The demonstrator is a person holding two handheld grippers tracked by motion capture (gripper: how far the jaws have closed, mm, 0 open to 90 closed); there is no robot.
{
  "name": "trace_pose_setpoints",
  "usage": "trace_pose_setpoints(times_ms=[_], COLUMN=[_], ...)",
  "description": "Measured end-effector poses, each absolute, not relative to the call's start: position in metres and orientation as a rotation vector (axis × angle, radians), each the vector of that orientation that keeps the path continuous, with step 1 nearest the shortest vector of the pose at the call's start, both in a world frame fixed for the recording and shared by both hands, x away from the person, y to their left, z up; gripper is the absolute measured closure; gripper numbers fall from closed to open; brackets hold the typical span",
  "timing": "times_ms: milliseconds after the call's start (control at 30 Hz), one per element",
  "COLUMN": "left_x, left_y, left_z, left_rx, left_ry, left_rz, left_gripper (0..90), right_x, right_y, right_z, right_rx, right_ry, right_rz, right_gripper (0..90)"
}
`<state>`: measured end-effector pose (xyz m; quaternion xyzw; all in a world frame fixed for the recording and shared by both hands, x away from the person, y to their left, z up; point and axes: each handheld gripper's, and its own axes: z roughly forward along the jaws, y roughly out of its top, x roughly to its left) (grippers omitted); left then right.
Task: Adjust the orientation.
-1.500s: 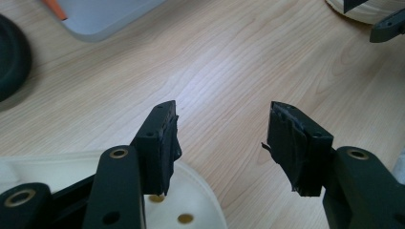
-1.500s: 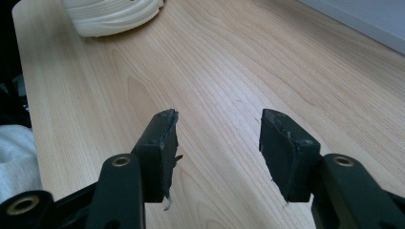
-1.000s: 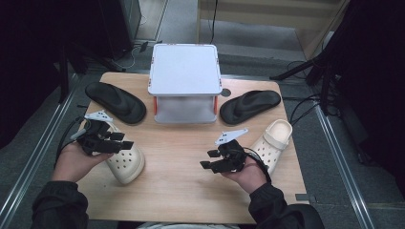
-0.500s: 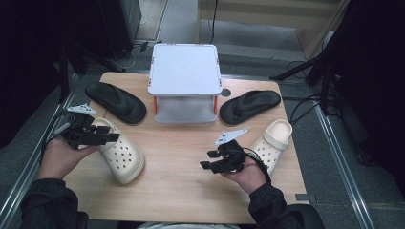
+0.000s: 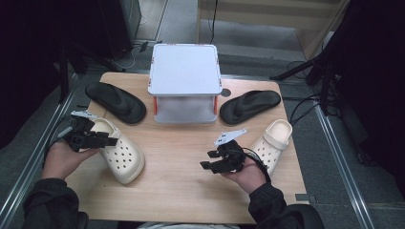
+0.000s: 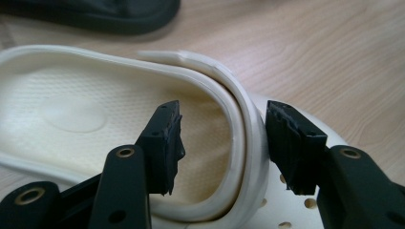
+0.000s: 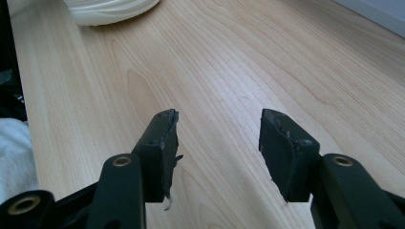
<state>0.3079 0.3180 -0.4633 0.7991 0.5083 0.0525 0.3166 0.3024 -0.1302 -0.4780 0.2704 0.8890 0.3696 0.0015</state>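
My left claw (image 6: 222, 143) straddles the rim and folded strap of the cream clog (image 5: 117, 152) at the table's (image 5: 191, 191) eight o'clock, jaws just easing inward with the pads not yet pressing, while my right claw (image 7: 217, 143) hangs released over bare wood near five o'clock.

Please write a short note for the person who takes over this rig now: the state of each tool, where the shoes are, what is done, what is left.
Left tool: jaws have just been closing a little, astride the rim and strap of the left cream clog, not yet pressing.
Right tool: open, holding nothing, over bare table.
Other cream clog lies at the right; two black sandals flank the small white shelf.
Done: nothing lifted.
Left: probably grip and lift the clog.
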Motion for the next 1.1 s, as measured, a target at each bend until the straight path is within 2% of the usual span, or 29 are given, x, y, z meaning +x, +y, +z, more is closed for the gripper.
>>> trace_pose_setpoints(times_ms=[267,467,600,867,1100], left_x=[0.314,0.315,0.312,0.304,0.291], left_y=[0.303,0.302,0.302,0.297,0.271], left_z=[-0.470,-0.467,-0.460,-0.444,-0.427], left_rx=[2.154,2.139,2.110,2.084,2.076], left_ry=[1.297,1.336,1.306,1.284,1.252], left_rz=[0.067,0.029,-0.039,-0.027,-0.012], left_gripper=[61.9,65.9,75.5,78.2,78.0], right_x=[0.302,0.302,0.303,0.303,0.300], right_y=[-0.129,-0.129,-0.130,-0.130,-0.130], right_z=[-0.479,-0.478,-0.478,-0.478,-0.475], right_rx=[0.841,0.845,0.843,0.842,0.838], right_ry=[2.795,2.792,2.788,2.787,2.774], right_rz=[1.154,1.158,1.164,1.168,1.199], right_gripper=[48.3,48.3,48.3,48.2,48.4])
